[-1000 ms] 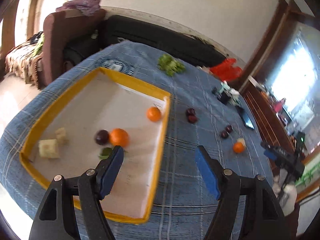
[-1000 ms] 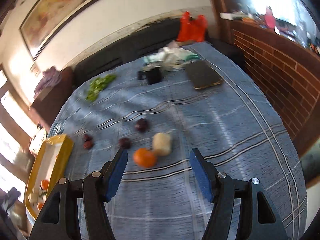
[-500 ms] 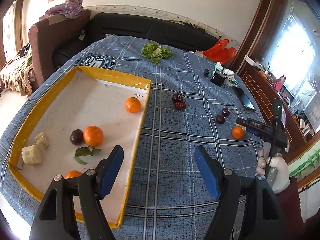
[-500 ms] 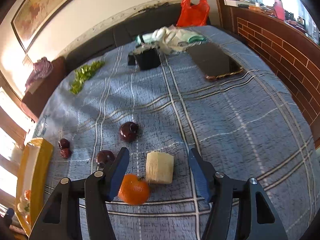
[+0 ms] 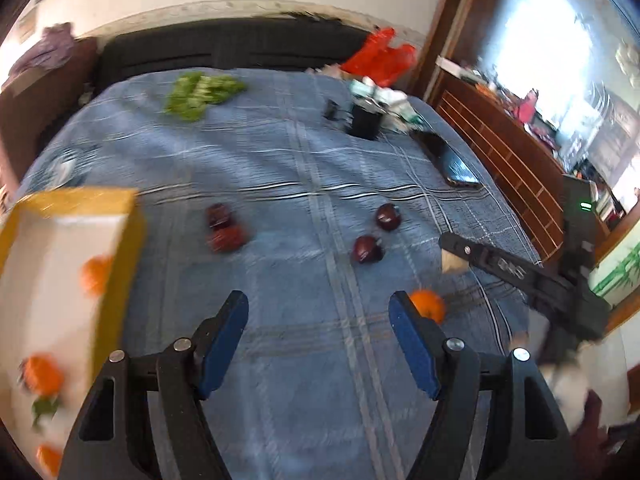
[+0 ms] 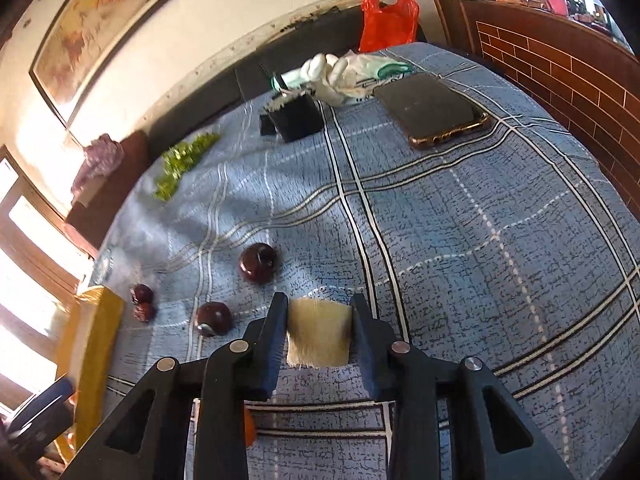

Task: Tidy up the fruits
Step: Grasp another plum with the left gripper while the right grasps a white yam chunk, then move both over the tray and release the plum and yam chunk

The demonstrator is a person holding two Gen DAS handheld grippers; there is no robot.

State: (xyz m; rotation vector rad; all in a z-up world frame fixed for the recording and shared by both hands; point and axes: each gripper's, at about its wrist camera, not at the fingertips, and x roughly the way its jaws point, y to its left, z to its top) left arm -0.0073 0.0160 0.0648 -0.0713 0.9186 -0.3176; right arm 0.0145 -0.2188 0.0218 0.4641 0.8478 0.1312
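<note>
My right gripper (image 6: 319, 312) has closed on a pale yellow fruit chunk (image 6: 318, 332) that rests on the blue plaid cloth. Two dark plums (image 6: 258, 263) (image 6: 213, 318) lie just left of it, and two smaller red fruits (image 6: 142, 300) sit near the yellow tray (image 6: 94, 344). An orange peeks out under the left finger (image 6: 250, 428). My left gripper (image 5: 318, 328) is open and empty above the cloth; an orange (image 5: 428, 305) lies by its right finger. The yellow tray (image 5: 120, 264) with several oranges is at the left. The right gripper (image 5: 500, 264) shows at the right.
A phone (image 6: 434, 110), a black box (image 6: 296, 116), a white bag (image 6: 348, 72) and a red bag (image 6: 388, 20) lie at the table's far side. Green leaves (image 6: 182, 164) lie at the far left. A brick wall (image 6: 560, 72) borders the right.
My right gripper moved forward and down and closed around the yellow chunk. My left gripper swung right, away from the tray, toward the loose fruit.
</note>
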